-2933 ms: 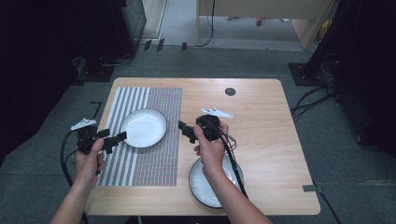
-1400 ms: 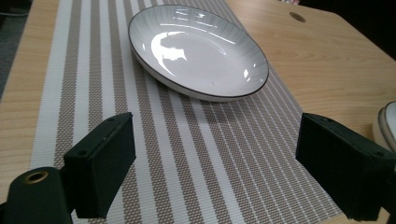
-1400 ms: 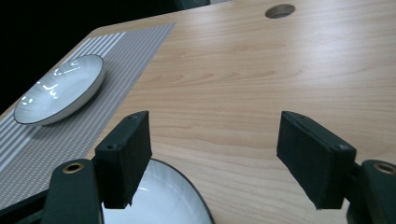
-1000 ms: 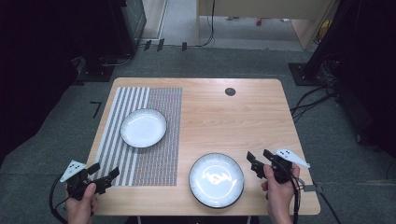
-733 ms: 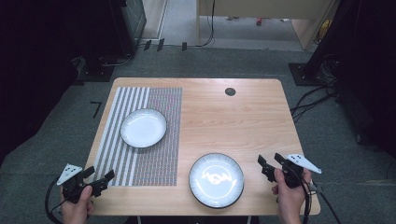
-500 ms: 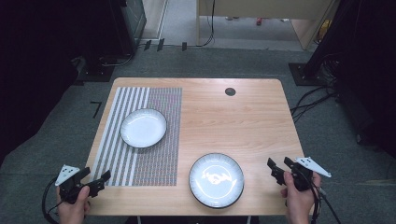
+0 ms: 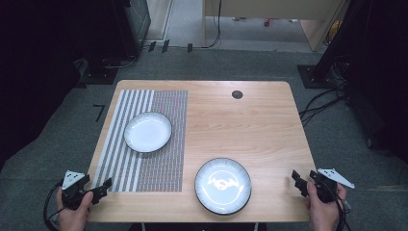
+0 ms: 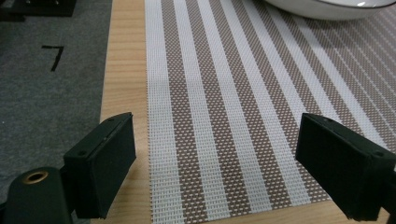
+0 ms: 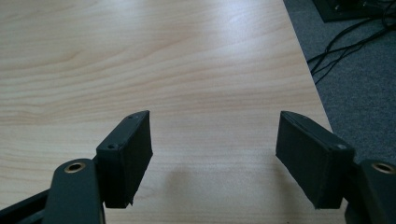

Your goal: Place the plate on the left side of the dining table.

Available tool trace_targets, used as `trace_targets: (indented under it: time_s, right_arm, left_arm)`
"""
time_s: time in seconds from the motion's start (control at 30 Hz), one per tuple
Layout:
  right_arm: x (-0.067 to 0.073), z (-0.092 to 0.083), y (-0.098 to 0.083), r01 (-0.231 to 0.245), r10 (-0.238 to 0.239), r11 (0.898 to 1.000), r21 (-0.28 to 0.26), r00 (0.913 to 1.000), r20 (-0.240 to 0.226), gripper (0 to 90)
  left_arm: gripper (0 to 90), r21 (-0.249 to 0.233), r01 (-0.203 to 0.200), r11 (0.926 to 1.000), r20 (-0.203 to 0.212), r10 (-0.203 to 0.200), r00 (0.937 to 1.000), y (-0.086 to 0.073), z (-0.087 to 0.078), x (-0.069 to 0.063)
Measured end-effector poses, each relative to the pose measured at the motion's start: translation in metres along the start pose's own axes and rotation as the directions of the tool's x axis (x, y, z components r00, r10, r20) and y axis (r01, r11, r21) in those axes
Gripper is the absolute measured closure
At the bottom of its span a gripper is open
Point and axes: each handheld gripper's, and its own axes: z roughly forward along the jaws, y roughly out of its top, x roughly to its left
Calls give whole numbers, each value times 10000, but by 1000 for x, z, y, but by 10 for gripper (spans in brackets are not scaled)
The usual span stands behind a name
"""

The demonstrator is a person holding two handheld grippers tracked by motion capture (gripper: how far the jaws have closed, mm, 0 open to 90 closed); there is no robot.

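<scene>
While both hands sit down at the near corners of the desk (image 7: 240, 125), nothing is being gripped. The left hand-held gripper (image 7: 103, 185) hangs at the near left corner, right at the front edge of the striped placemat (image 7: 144, 159), and its jaws are spread wide with nothing between them. In the left gripper view you can see those jaws over the mat's brown and white stripes, with a strip of bare wood and the grey carpet (image 8: 46, 84) off to one side, plus the rim of a white plate (image 8: 327, 7) at the top.

The right hand-held gripper (image 7: 299, 180) is at the near right corner, also released and empty, jaws well apart. Its own view looks across plain wood toward the desk edge, with some cables (image 9: 345, 42) on the floor beyond.

That white plate sits on the far half of the placemat. A second plate with a dark rim (image 7: 223, 185) rests directly on the wood near the front edge, between the two grippers but touching neither. There's a small dark round spot (image 7: 236, 94) toward the far edge of the desk, can't tell exactly what it is. Each gripper has a grey three-cornered plate on top.
</scene>
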Motion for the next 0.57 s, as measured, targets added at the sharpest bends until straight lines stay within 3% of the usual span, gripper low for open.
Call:
trace_targets:
  time_s: [0.13,0.27,0.37,0.43,0.5,0.57]
  right_arm:
    - [4,4,-4,496,-513,9980,391,9977,441,264]
    - [7,5,-5,797,-823,9960,400,9942,689,263]
    - [9,6,-5,925,-958,9946,465,9925,761,254]
    - [12,7,-5,1291,-1333,9899,590,9883,745,238]
    - [12,7,-5,1316,-1356,9896,583,9882,715,235]
    - [12,7,-5,1300,-1341,9897,601,9885,703,232]
  left_arm:
    - [120,346,-148,9993,-148,153,9998,-1,4,-1]
    - [120,520,-296,9982,-230,308,9993,-1,6,-3]
    - [120,535,-433,9976,-349,452,9984,-2,7,-5]
    - [120,530,-615,9967,-505,642,9967,-3,8,-7]
    - [119,527,-839,9951,-712,876,9936,-4,9,-10]
    - [120,534,-822,9952,-697,859,9939,-3,9,-10]
